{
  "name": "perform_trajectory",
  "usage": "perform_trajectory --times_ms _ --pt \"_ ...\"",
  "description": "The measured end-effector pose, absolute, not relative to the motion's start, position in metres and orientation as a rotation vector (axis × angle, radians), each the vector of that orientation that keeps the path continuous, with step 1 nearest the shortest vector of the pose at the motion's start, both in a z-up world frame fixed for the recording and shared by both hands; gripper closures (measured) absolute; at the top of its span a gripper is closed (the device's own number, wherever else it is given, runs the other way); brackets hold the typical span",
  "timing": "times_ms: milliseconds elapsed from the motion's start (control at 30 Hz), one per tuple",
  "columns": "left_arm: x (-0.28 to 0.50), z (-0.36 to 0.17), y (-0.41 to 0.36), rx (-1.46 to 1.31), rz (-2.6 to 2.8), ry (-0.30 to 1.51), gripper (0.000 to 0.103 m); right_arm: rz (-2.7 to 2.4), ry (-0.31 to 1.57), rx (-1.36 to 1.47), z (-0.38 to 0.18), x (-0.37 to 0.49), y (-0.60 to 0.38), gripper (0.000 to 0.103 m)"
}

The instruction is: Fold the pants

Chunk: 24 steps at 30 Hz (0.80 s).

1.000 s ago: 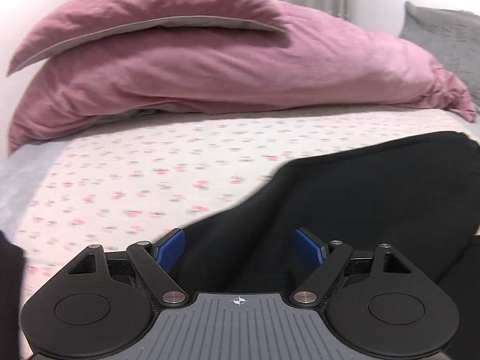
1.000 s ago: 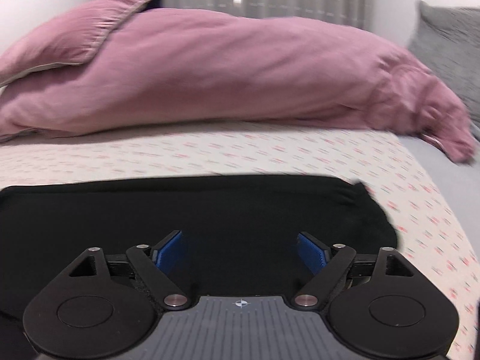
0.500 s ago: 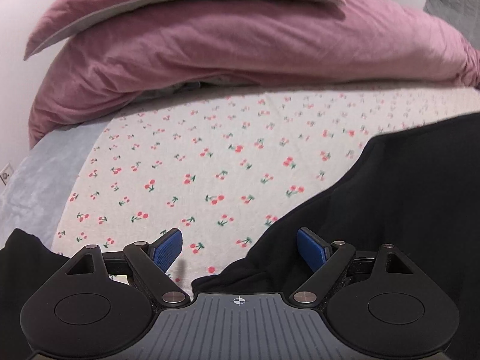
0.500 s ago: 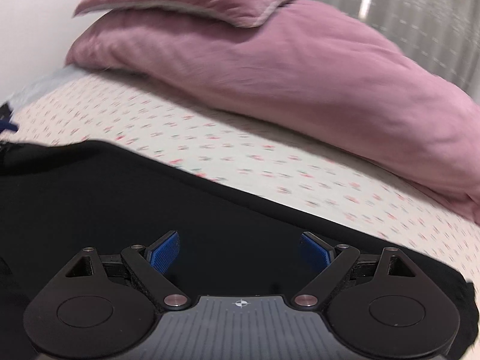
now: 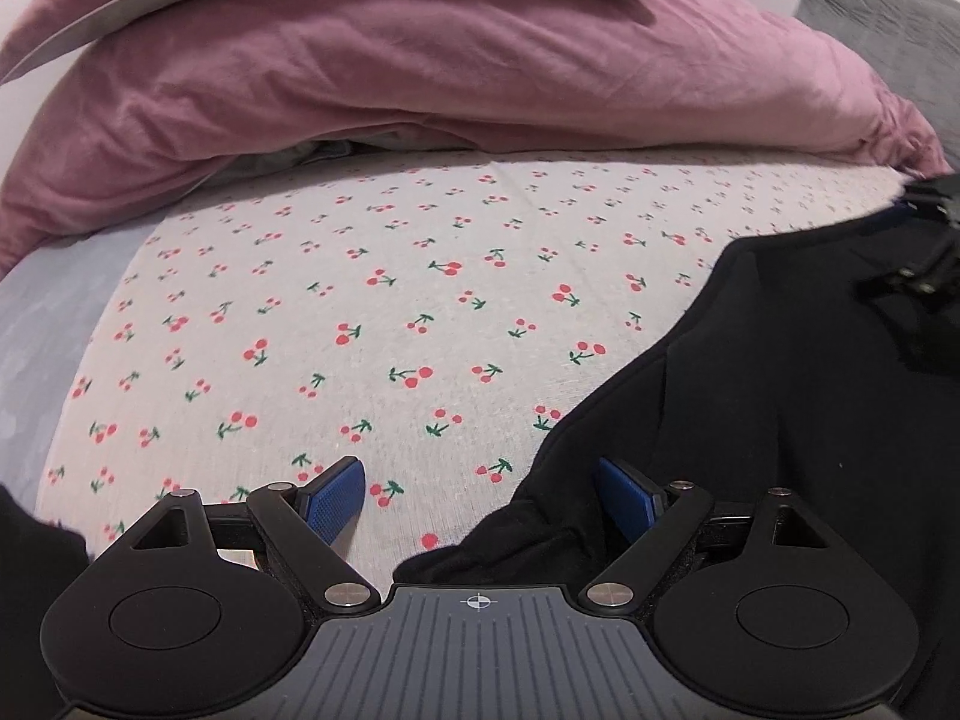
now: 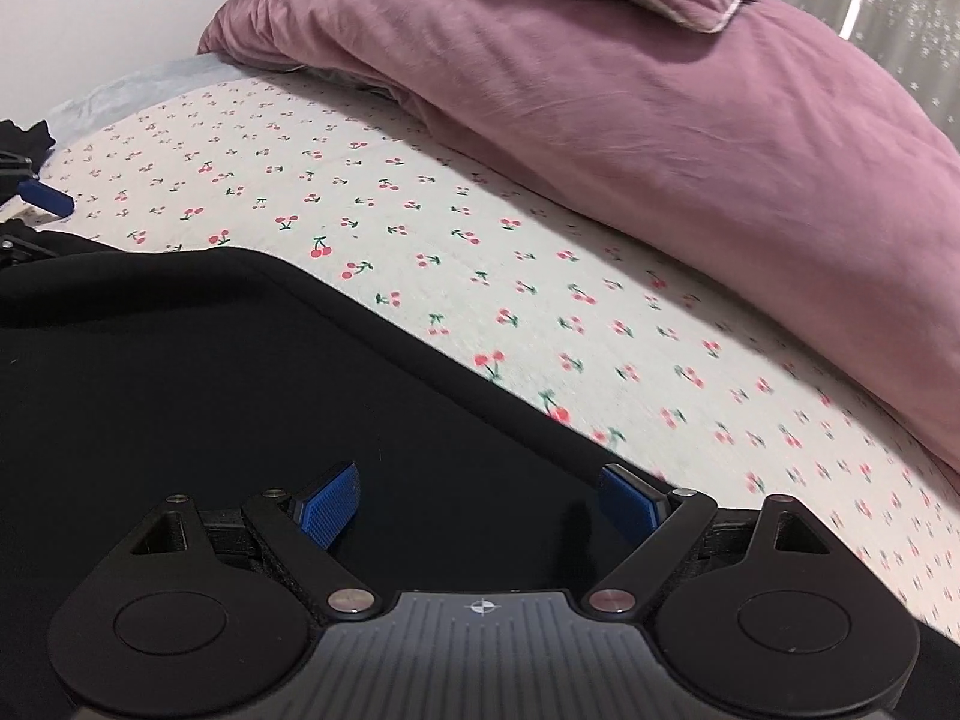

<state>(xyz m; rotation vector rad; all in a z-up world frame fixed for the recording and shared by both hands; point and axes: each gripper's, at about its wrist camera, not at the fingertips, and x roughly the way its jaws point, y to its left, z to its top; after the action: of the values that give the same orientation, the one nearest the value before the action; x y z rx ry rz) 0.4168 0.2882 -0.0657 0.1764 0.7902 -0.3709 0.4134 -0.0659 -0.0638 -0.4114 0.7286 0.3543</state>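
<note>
Tilting downward, both grippers (image 5: 480, 492) (image 6: 477, 495) overhang black pants (image 6: 210, 390).

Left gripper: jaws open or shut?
Open. The left gripper has blue pads wide apart, the black pants edge lying loose between them.

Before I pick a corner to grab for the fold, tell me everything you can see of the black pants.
The black pants look like soft, matte knit fabric. They lie spread fairly flat on the cherry-print sheet, with a rumpled end bunched near the open left gripper. In the right wrist view their long smooth edge runs diagonally, and the open right gripper hovers over them. Neither gripper grips them.
</note>
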Motion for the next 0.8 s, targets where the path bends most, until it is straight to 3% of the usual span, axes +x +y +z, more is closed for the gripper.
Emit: perform_trajectory --times_ms 133,200,267,333,400,500,567,800 --pt "0.426 -0.064 0.291 0.182 -0.422 0.828 0.022 0.386 0.728 -0.415 -0.063 0.429 -0.067 0.019" --pt "0.428 -0.062 0.292 0.177 -0.449 0.847 0.033 0.393 0.735 -0.418 -0.063 0.437 -0.071 0.02" --pt "0.429 -0.059 0.29 0.166 -0.479 0.872 0.057 0.405 0.754 -0.398 -0.063 0.444 -0.077 0.022" --pt "0.426 -0.056 0.284 0.16 -0.511 0.89 0.078 0.445 0.778 -0.339 -0.064 0.447 -0.084 0.034" --pt "0.423 -0.056 0.277 0.175 -0.499 0.891 0.085 0.463 0.771 -0.303 -0.064 0.445 -0.086 0.062" --pt "0.416 -0.054 0.268 0.209 -0.452 0.86 0.089 0.432 0.753 -0.355 -0.063 0.436 -0.079 0.092" --pt "0.408 -0.053 0.265 0.233 -0.398 0.821 0.09 0.402 0.734 -0.394 -0.059 0.426 -0.075 0.1" --pt "0.37 -0.021 0.266 0.23 -0.223 0.653 0.09 0.335 0.599 -0.443 -0.015 0.363 -0.071 0.103"
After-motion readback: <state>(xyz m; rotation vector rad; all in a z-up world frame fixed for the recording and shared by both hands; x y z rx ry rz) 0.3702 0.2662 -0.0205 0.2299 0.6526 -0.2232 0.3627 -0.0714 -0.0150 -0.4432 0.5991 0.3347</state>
